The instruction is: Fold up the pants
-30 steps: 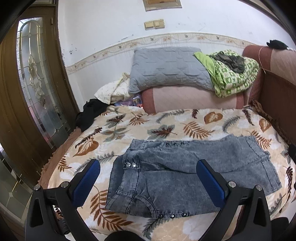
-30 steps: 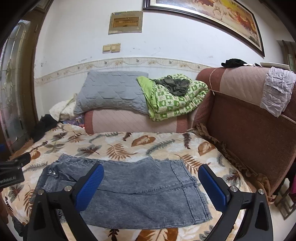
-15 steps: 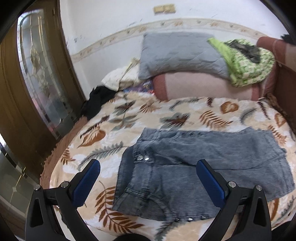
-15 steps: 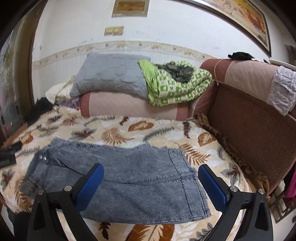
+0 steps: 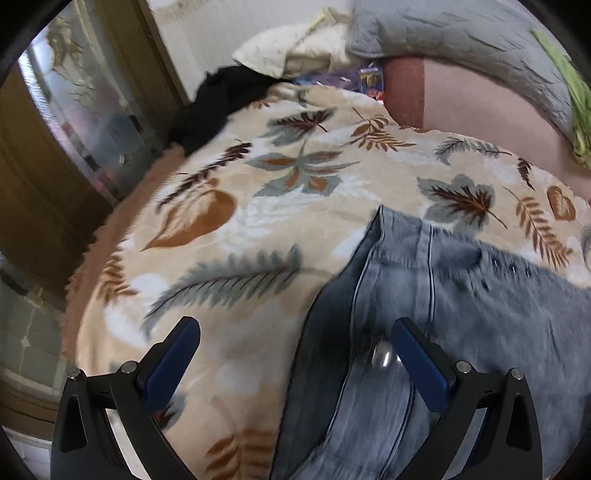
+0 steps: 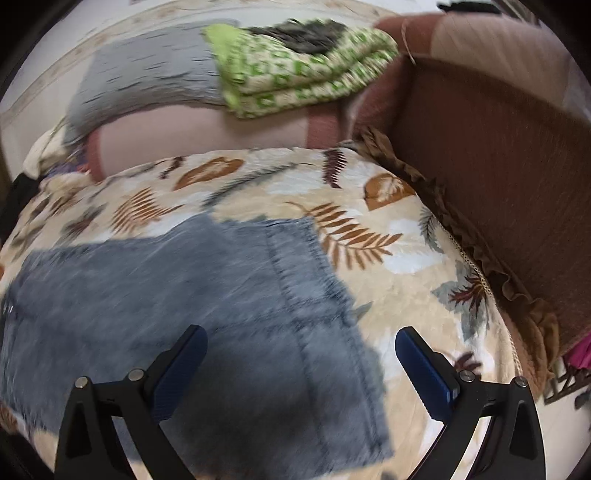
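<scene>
While both grippers' fingers (image 5: 173, 360) gape wide, holding nothing, they hover over the pants (image 6: 184, 295).

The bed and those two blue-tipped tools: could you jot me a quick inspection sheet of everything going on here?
Surface: bed under a beige leaf-print blanket.
Job's things: grey denim pants lying flat on the blanket, not folded; waistband end with metal buttons lies under the left tool.
Clutter: grey pillow, green patterned blanket, black garment, all at the bed's far edge.
Grippers: left tool open, low over the waistband; right tool open, over the leg end; neither grips cloth.
Cables: nothing seen.
Surroundings: brown sofa back on the right, glass-panelled wooden door on the left.
</scene>
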`<state>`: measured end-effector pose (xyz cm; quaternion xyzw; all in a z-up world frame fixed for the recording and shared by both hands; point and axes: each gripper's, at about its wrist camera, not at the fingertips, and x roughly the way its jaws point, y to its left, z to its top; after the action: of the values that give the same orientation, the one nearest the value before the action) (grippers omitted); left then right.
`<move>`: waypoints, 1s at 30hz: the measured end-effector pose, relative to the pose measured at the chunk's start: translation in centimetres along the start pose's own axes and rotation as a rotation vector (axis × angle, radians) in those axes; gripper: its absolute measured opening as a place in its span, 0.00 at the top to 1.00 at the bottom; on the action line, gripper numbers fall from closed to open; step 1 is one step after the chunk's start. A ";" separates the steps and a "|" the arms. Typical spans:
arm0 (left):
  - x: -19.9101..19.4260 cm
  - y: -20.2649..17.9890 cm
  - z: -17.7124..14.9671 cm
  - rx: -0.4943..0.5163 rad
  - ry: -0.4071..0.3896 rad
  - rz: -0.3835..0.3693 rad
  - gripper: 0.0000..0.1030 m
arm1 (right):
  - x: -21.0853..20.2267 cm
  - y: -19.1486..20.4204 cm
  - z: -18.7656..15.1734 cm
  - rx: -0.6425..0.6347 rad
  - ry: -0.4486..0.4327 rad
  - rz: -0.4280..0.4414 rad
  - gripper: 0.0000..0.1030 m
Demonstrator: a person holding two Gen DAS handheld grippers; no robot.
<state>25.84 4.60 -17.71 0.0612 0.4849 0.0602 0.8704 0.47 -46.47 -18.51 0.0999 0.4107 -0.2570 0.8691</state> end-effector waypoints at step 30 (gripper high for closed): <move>11.0 -9.1 9.9 0.091 0.119 -0.236 0.89 | 17.0 -0.4 14.2 0.079 0.180 0.207 0.86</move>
<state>40.43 -3.08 -23.23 0.0394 0.5416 -0.0610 0.8375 18.68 -58.41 -22.39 0.1983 0.4640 -0.1720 0.8460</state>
